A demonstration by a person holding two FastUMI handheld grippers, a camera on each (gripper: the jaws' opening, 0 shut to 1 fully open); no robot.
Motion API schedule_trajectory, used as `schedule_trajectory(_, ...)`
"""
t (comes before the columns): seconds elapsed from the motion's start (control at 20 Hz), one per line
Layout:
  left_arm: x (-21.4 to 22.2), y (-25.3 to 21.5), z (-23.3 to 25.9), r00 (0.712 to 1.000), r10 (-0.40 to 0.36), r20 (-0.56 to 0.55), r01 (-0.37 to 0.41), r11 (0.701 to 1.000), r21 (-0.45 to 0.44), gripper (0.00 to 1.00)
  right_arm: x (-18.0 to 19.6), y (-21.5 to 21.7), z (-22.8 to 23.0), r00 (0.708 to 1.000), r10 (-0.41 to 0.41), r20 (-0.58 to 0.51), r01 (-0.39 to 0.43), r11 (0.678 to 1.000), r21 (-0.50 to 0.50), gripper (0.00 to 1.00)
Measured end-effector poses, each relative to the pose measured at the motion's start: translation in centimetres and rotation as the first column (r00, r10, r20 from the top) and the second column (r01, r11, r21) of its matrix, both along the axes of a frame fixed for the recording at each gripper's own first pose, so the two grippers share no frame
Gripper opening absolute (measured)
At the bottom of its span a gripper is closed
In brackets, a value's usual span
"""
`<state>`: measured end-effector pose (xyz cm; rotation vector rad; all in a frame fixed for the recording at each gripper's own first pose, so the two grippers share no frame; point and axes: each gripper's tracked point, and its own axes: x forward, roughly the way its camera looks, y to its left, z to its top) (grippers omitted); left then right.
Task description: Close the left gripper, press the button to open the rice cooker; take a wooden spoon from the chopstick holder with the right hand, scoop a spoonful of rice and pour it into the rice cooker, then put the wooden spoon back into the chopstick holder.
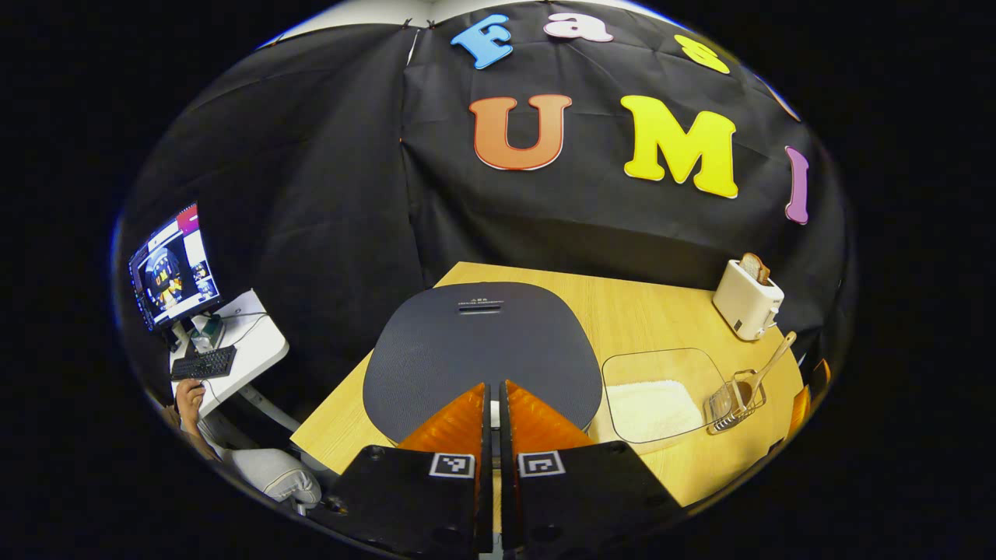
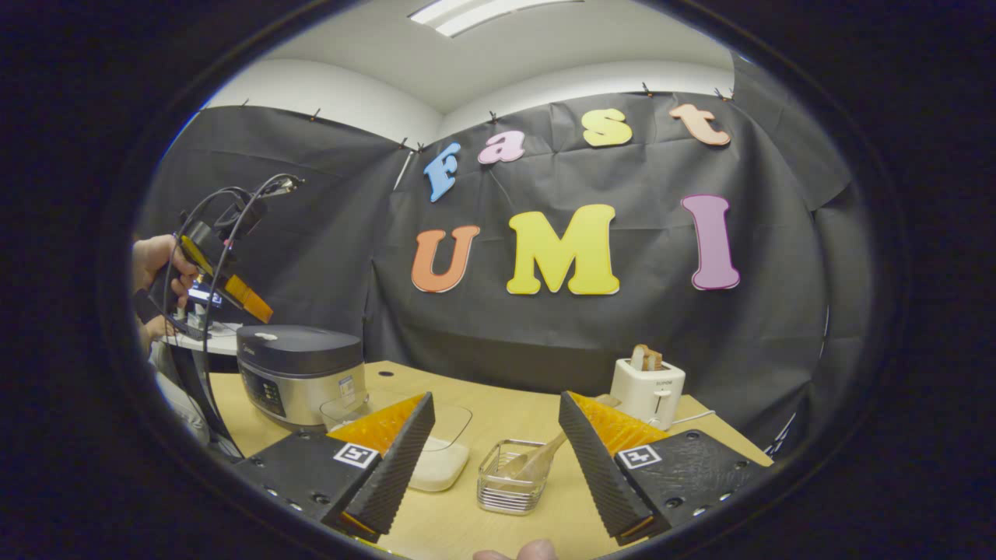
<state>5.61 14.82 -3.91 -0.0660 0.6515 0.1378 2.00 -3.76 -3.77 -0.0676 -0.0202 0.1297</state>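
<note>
The rice cooker sits lid-down on the bench, directly ahead of and below the left gripper, whose fingers are drawn together with only a thin slit between them and hold nothing. In the left gripper view the closed tips hang over the near edge of the dark lid; the release button cannot be made out with certainty, though a small slot-like feature sits toward the far side of the lid, straight ahead of the tips. Whether the tips touch the lid cannot be told. In the right gripper view the same gripper, held by a hand, appears above the cooker with a clear gap to the lid, tips angled downward. Judgement: the coming move is a downward press, and the left gripper is plainly the nearer one. To the right of the left fingers lie the clear rice tray with white rice, and beyond it the chopstick holder, from which the wooden spoon leans up and away to the right. The right gripper stands with its fingers wide apart and empty; the holder lies between and just beyond its tips, the spoon handle slanting toward the right finger. A toaster stands farther back.
</note>
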Motion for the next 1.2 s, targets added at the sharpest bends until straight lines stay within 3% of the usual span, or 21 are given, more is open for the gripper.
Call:
schedule_trajectory(0.25,-0.1,0.6,-1.2,0.996,0.005,-0.091,-0.005,1.000,0.001,0.00,0.4,-1.1,0.0,1.000,-0.015,-0.005,0.015,0.999,0.034,0.95)
schedule_trajectory(0.6,-0.4,0.4,-2.8,0.983,0.003,-0.182,-0.011,0.999,-0.043,0.03,0.6,-3.3,-0.4,0.999,-0.035,-0.031,0.038,0.995,0.097,0.96)
schedule_trajectory(0.75,-0.2,0.7,-3.2,0.987,-0.042,-0.158,0.054,0.996,0.076,0.03,0.5,-4.0,-0.2,0.999,-0.049,-0.020,0.051,0.992,0.119,0.95)
schedule_trajectory(0.8,0.8,1.1,-3.6,0.985,-0.028,-0.170,0.044,0.995,0.091,0.03,0.4,-4.1,-0.2,0.998,-0.053,-0.017,0.055,0.991,0.119,0.94)
schedule_trajectory(1.05,-0.4,0.5,-2.9,0.990,0.010,-0.142,-0.011,1.000,-0.004,0.03,0.1,-5.2,-0.4,0.997,-0.077,-0.008,0.078,0.988,0.135,0.96)
schedule_trajectory(1.2,0.5,0.7,-0.3,0.999,0.012,-0.040,-0.012,1.000,0.006,0.03,0.2,-6.1,-0.6,0.995,-0.095,-0.021,0.097,0.987,0.126,0.92)
